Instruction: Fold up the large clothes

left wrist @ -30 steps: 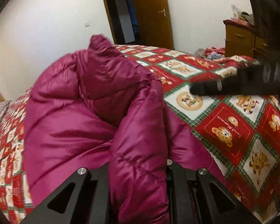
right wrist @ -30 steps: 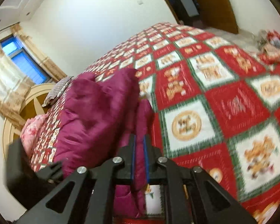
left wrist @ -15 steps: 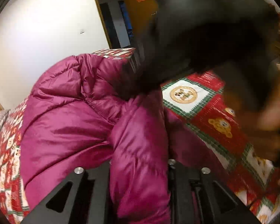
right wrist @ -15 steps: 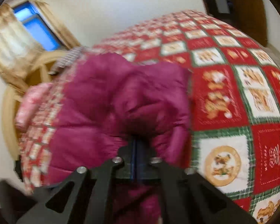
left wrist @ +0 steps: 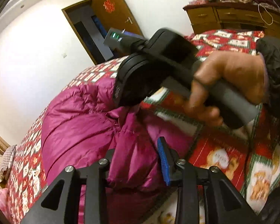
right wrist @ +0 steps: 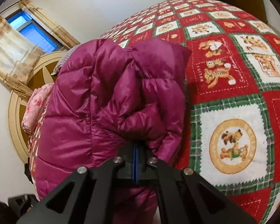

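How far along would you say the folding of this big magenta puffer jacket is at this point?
Partly done: the puffer jacket lies bunched on the patchwork bedspread, with one padded part already doubled over its body. In hand: the right gripper is shut on a puffy fold, while the left gripper stands open around another fold, with the fabric between its fingers. Left: flattening the bulk and squaring it into a neat bundle.

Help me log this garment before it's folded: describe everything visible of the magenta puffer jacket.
The magenta puffer jacket is shiny, quilted and puffy, bunched in a heap on the red, green and white bear-print bedspread. The left hand-held gripper straddles a thick fold with its fingers apart; the right hand-held gripper is pinched shut on another fold.
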Tool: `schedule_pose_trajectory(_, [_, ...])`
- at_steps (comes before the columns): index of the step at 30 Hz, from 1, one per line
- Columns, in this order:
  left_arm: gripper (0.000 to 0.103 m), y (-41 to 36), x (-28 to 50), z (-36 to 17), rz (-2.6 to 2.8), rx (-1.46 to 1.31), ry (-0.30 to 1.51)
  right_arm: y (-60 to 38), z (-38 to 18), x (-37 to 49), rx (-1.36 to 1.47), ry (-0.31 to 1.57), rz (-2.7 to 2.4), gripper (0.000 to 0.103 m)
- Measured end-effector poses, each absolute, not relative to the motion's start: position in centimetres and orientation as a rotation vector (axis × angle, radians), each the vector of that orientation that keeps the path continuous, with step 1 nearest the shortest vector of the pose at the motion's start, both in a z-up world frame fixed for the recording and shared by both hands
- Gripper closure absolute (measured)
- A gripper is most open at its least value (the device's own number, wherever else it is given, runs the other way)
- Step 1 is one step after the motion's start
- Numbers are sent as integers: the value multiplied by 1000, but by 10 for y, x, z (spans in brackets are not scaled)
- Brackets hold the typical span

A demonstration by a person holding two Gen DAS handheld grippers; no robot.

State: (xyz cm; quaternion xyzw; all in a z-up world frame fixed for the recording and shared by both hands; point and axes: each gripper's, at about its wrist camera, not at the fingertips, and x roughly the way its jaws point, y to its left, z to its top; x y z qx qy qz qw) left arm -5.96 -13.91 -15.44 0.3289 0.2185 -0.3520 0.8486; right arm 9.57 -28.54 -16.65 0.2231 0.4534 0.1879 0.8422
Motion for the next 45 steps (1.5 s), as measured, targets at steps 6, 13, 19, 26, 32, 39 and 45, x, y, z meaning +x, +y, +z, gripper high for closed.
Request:
schedule_pose_trajectory(6, [47,-166,-83,-155,-805,781,282,-294,-165,105,447,1017,455,103])
schedule_pose_trajectory(13, [30,-164,-100,-167,-844,848,217,-302,-167,107,447,1052,542,103])
schedule_pose_trajectory(19, [23,-198,-110,-190,-931,893,196,-295,-149,100,359,1042,557,102])
schedule_pose_trajectory(26, [23,-192,-137,-182,-1111,860,190,-306,-135,89,267,1042,541,99])
schedule_pose_trajectory(32, [23,-113,-120,-154,-1091,706,341,-320,-110,84,271,1000,464,90])
schedule_pose_trajectory(39, [23,-10,-62,-112,-1006,365,545,-277,-40,85,296,817,436,90])
schedule_pose_trajectory(45, [23,1,1,-65,-680,271,499,-231,-17,120,438,744,384,46])
